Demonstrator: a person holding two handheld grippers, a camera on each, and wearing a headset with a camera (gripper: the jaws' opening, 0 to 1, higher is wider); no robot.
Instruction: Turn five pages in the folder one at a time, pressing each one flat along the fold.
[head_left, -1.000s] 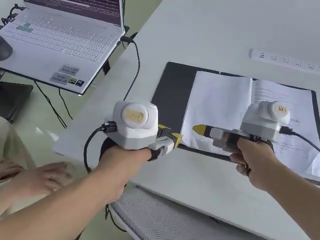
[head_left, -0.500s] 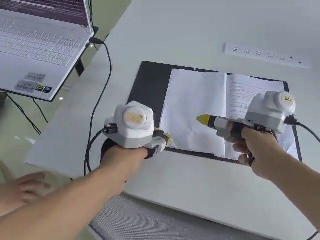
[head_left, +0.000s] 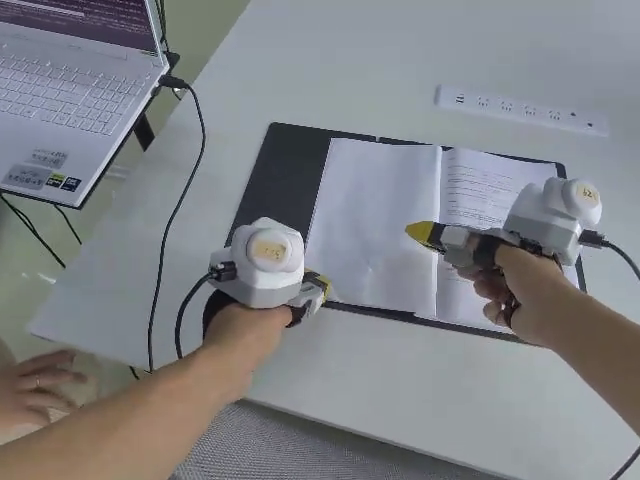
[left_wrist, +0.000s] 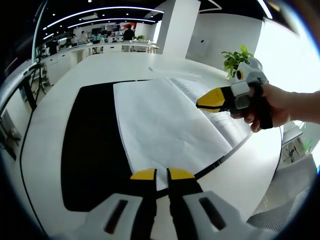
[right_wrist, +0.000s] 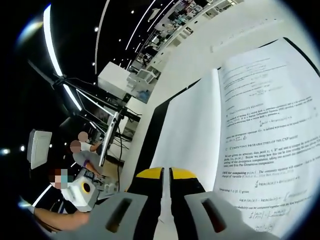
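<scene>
Folder (head_left: 285, 190) lies open mid-frame in the head view, its fold (head_left: 440, 200) running top to bottom. The right gripper (head_left: 420, 233), tips pinched together on nothing, hovers over that fold, pointing frame-left, with the printed page (head_left: 490, 180) under its hand. The left gripper (head_left: 318, 288), tips also together and empty, sits at the folder's lower-left edge. To my eye the right is nearer.
</scene>
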